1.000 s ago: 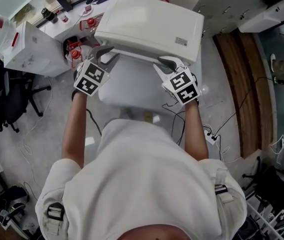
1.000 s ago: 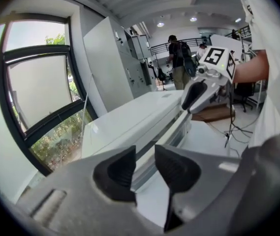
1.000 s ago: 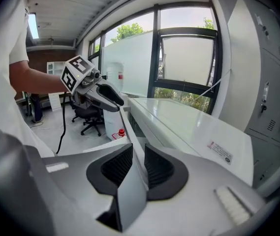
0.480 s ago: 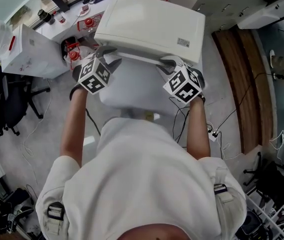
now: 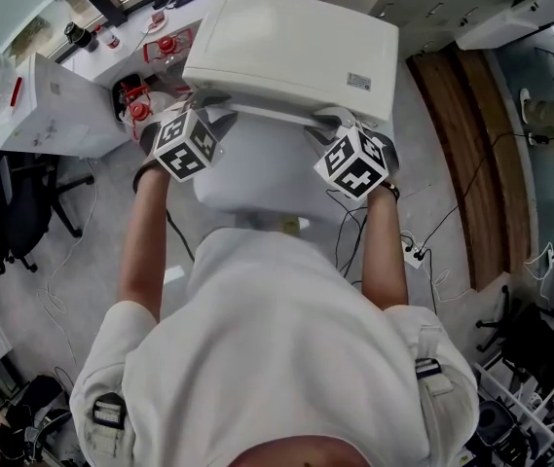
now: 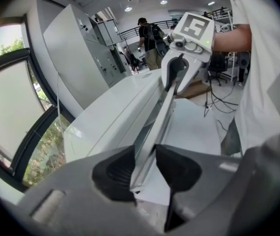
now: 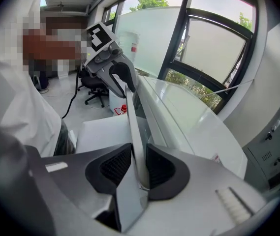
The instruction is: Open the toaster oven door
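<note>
The white toaster oven (image 5: 291, 52) stands in front of me, and its pale door panel (image 5: 257, 168) reaches toward my body. The door's long handle bar (image 6: 152, 127) runs between both grippers. At the bar's left end my left gripper (image 5: 208, 100) has the bar between its pads (image 6: 115, 171), and its jaws are closing. At the right end my right gripper (image 5: 330, 117) holds the same bar (image 7: 132, 127) between its pads (image 7: 162, 168) while its jaws are opening. Each gripper view shows the other gripper at the far end of the bar.
A white box (image 5: 48, 110) and red-capped items (image 5: 140, 110) sit left of the oven. An office chair (image 5: 14, 212) stands lower left. Cables (image 5: 423, 251) trail on the floor at right. Big windows (image 7: 213, 48) lie behind the oven. A person (image 6: 149, 38) stands far off.
Both grippers have slid forward onto the handle bar and tilted, so their marker cubes now face differently. The oven has not visibly moved.
</note>
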Action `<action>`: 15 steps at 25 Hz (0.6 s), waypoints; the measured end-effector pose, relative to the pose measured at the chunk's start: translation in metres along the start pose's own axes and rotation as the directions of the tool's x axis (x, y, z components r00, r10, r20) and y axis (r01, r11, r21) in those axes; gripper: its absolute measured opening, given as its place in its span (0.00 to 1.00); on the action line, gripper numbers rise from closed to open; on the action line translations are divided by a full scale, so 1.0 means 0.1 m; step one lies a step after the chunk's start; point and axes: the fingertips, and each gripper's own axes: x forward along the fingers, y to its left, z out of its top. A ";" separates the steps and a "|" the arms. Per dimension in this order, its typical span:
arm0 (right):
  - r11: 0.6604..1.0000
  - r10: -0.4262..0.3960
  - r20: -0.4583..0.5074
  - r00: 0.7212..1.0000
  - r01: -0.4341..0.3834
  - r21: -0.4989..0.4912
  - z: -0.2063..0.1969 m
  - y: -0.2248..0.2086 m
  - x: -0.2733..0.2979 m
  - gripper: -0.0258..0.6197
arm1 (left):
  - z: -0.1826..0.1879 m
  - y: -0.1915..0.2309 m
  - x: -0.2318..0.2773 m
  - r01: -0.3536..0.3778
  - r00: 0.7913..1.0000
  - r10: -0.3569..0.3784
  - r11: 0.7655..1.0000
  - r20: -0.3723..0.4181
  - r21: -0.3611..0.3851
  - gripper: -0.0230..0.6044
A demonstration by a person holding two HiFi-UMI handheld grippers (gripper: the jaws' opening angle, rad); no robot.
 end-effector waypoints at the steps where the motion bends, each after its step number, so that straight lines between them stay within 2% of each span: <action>1: 1.000 0.003 -0.008 1.000 -0.003 0.002 0.00 0.00 0.01 0.16 | 0.00 0.00 0.00 0.001 1.000 -0.001 1.000 0.001 0.006 0.24; 7: 0.998 -0.001 0.032 0.999 -0.001 0.063 0.00 0.08 0.01 0.17 | -0.07 -0.07 -0.04 0.041 0.999 -0.041 0.999 0.017 0.026 0.22; 15: 0.995 -0.013 0.026 1.000 0.010 0.102 0.00 0.24 0.03 0.19 | -0.16 -0.21 -0.12 0.128 0.991 -0.129 0.991 0.021 0.031 0.21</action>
